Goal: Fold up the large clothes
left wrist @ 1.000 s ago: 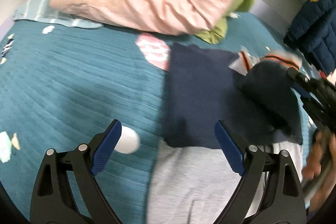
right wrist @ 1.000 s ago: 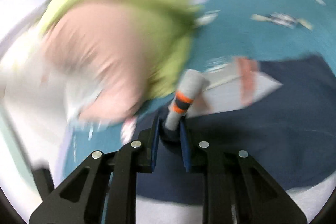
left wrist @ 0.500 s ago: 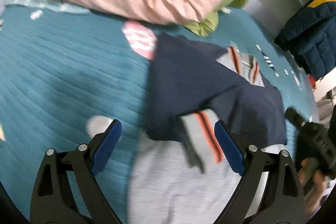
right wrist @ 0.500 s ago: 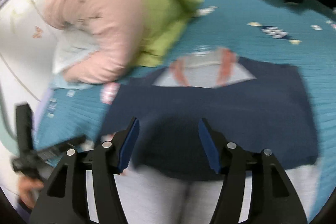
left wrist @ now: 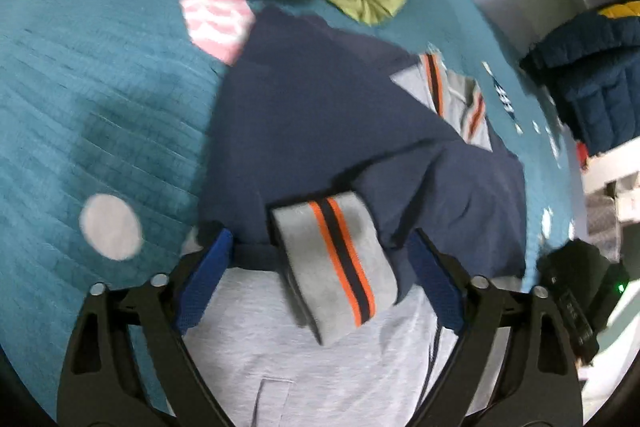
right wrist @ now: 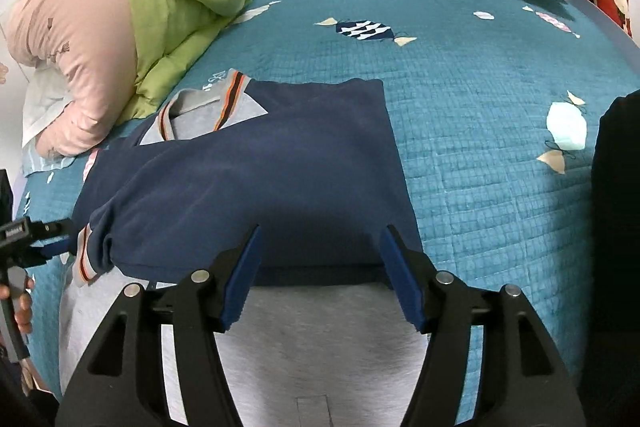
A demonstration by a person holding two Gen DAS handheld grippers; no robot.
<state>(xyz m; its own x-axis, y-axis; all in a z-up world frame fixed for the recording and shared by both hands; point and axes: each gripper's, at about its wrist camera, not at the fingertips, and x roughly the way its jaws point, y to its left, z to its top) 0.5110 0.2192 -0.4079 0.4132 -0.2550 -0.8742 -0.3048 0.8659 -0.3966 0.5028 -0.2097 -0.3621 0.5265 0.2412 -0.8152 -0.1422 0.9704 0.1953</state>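
The right gripper (right wrist: 320, 273) is opening, its jaws empty after letting go of the striped cuff (left wrist: 336, 263), which is now lying across the navy-and-grey sweatshirt (right wrist: 256, 179) on the teal bedspread (right wrist: 480, 107); that sleeve fold looks finished. The left gripper (left wrist: 320, 279) is closing slightly but is still spread wide, straddling the cuff without pinching it

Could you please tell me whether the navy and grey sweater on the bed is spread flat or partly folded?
Partly folded: the sweater's sleeve is laid across the navy chest, its striped grey cuff resting on top, while the grey lower part is flat on the teal bedspread.
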